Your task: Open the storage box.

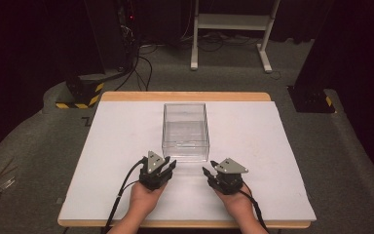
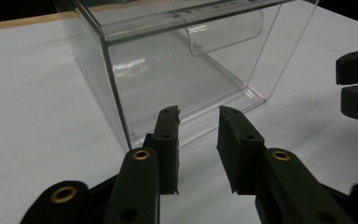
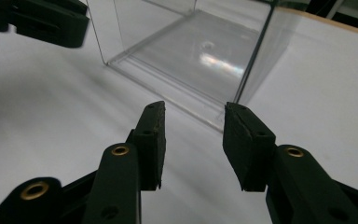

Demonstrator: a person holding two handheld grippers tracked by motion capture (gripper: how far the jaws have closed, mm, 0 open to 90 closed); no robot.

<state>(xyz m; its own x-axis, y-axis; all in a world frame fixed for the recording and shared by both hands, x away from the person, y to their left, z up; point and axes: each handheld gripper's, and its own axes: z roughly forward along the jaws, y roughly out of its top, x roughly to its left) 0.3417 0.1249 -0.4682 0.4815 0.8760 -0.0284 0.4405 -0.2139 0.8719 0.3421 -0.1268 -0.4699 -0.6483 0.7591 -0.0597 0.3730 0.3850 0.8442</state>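
A clear, empty plastic box (image 1: 186, 131) stands open-topped in the middle of the white table top (image 1: 117, 146). Both grippers sit just in front of its near wall, one in each of the person's hands. My left gripper (image 1: 170, 162) points at the box's near left corner (image 2: 116, 107); its jaws (image 2: 199, 114) stand apart with nothing between them. My right gripper (image 1: 209, 166) points at the near right corner (image 3: 242, 88); it too is open (image 3: 193, 109) and holds nothing. In the left gripper view the right gripper (image 2: 342, 84) shows at the right edge.
The table has a wooden rim (image 1: 185, 96) and stands on grey carpet. Beyond it are a white stand's legs (image 1: 229, 29), a black-and-yellow striped base (image 1: 80, 95) with cables at the back left, and a black base (image 1: 311, 100) at the back right.
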